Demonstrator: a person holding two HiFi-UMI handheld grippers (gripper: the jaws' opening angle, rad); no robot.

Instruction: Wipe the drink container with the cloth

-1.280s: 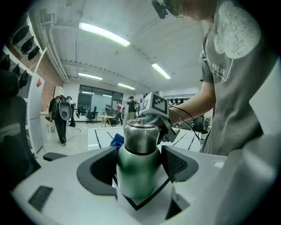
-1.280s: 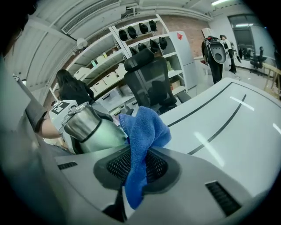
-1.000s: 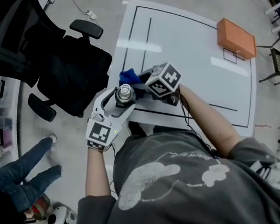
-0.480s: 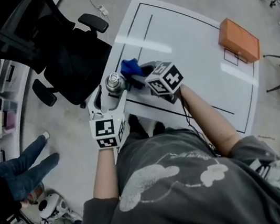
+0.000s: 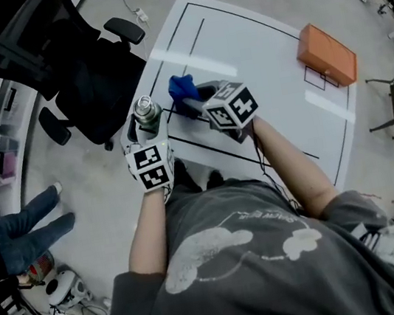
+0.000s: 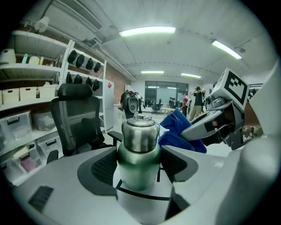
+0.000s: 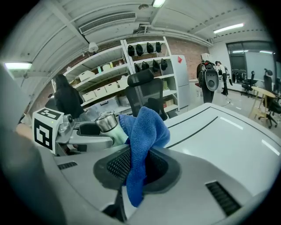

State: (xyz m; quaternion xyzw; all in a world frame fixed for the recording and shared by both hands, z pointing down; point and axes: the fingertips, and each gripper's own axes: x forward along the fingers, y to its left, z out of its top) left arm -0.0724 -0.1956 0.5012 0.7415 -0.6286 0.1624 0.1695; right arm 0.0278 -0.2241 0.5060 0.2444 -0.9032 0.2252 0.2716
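Observation:
A green drink container with a steel top stands upright between the jaws of my left gripper, at the white table's near left edge. The jaws are closing and both pads press on its body. My right gripper is shut on a blue cloth, which bunches up out of its jaws. The cloth hangs just right of the container, close to its shoulder; I cannot tell whether they touch. In the left gripper view, the cloth sits behind the container on its right.
The white table has black lines marked on it and an orange box at its far right. A black office chair stands left of the table. A person's legs are on the floor at the left.
My left gripper has carried the container leftward and turned to point farther away. The right gripper with the cloth has stayed nearly where it was.

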